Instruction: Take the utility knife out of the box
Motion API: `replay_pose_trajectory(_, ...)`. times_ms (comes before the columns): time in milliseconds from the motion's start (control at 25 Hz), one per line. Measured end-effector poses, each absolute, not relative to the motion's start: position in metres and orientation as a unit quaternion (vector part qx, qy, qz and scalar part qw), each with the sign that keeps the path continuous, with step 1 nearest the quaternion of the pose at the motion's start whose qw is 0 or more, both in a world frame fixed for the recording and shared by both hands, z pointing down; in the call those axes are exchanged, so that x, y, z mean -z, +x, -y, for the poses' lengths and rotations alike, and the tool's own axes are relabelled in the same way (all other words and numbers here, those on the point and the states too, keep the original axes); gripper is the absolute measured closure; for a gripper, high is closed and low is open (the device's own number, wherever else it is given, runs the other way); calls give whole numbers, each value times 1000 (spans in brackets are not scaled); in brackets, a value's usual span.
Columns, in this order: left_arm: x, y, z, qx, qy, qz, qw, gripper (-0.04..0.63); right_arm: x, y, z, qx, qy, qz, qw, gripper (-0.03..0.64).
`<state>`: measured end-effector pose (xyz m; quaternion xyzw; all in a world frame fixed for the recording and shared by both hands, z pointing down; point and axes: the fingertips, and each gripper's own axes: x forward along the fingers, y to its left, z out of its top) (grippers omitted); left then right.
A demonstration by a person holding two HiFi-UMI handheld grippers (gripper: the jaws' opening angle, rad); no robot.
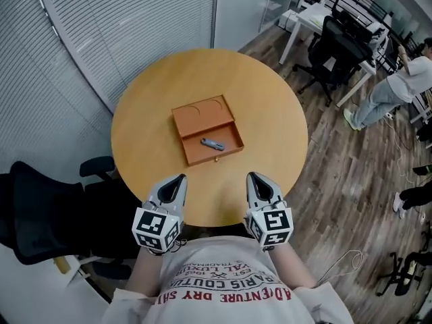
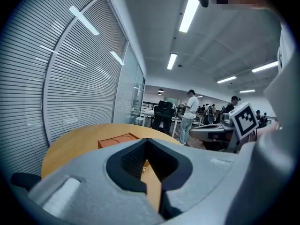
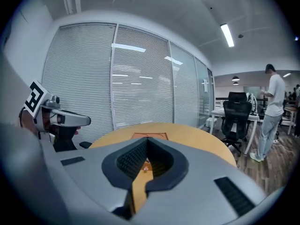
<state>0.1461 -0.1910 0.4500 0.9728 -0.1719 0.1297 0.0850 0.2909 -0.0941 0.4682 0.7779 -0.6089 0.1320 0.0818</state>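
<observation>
My left gripper (image 1: 179,179) and right gripper (image 1: 252,177) hang at the near edge of the round desk (image 1: 142,120), each with its fingers pressed together on nothing. The utility knife (image 1: 212,144) lies in the open tray of the orange box (image 1: 196,117), near the desk's middle and well apart from both grippers. The risks, as I judge them: reaching in with fingers shut would only shove the small knife against the tray wall, or push the light-looking box across the wood. The shallow tray leaves little room beside the knife, so a tilted pinch could catch the rim, or drag the box along if nothing steadies it.
</observation>
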Motion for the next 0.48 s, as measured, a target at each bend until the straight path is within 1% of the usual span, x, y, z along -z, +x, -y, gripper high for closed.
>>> replay_pose_trajectory(320, -455, 178, 229, -121, 949, 271, 108, 601, -477, 338, 166, -141, 705, 687, 108, 609)
replay_pose_trajectory(480, -471, 183, 237, -130, 934, 309, 127, 600, -497, 344, 196, -159, 657, 726, 128, 609)
